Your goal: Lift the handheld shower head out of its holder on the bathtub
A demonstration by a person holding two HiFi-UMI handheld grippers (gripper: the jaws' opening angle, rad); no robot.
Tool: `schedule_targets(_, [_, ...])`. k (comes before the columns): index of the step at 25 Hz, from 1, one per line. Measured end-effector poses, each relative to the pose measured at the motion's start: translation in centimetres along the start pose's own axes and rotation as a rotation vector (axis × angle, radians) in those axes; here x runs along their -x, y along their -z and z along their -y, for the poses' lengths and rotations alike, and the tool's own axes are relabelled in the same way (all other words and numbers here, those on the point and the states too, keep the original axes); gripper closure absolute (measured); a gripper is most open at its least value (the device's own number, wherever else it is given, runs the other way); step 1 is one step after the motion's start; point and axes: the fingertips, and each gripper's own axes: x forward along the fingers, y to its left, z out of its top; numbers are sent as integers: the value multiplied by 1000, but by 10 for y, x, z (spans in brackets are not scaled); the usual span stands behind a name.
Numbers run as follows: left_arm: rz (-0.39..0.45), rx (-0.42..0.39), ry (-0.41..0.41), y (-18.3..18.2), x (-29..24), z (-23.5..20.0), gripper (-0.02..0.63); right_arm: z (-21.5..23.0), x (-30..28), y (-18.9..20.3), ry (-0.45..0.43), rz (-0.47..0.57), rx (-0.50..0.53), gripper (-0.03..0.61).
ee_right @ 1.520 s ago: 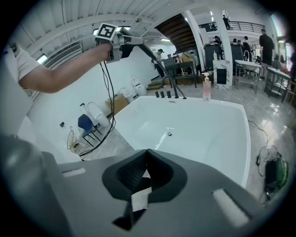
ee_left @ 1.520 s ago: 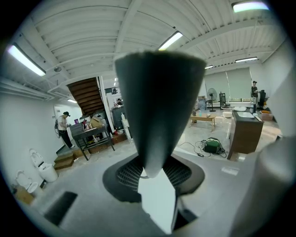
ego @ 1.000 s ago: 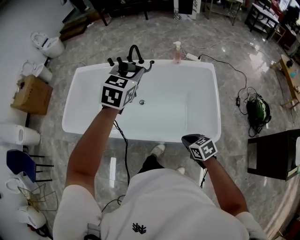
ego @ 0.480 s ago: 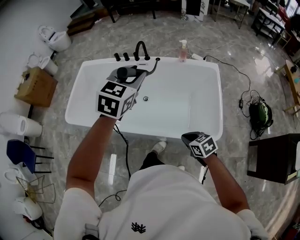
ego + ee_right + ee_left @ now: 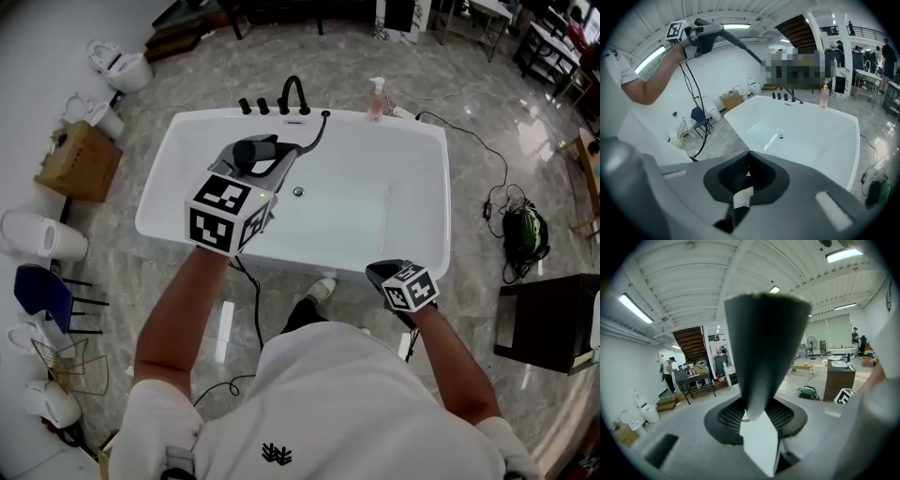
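Since the earlier frame the left gripper point(image 5: 270, 161) has risen toward the camera, jaws clamped on the shower head point(image 5: 306, 142), held in the air over the bathtub point(image 5: 150, 214) at upper centre. The right gripper point(image 5: 381, 274) sits lower right, jaws closed, empty.

The left gripper point(image 5: 247, 157), clamped on the slim dark grey handheld shower head point(image 5: 292, 148), has drawn back from the far rim of the white rectangular bathtub point(image 5: 412, 131) toward the person and has risen. A second ago it covered the black curved faucet point(image 5: 293, 92) and the row of small black knobs point(image 5: 254, 105). Now both stand clear beyond it, and only the shower head's thin tip reaches near the faucet. The head view has shifted too, so the bathtub sits a little lower in it
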Motion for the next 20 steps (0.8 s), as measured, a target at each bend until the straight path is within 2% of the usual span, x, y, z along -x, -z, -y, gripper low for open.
schedule_targets(11, [-23, 24, -22, 18, 17, -3, 474, -4, 3, -4, 0, 9, 21, 565])
schedule_targets(20, [-26, 30, -10, 23, 16, -3, 473, -4, -3, -9, -1, 4, 18, 565])
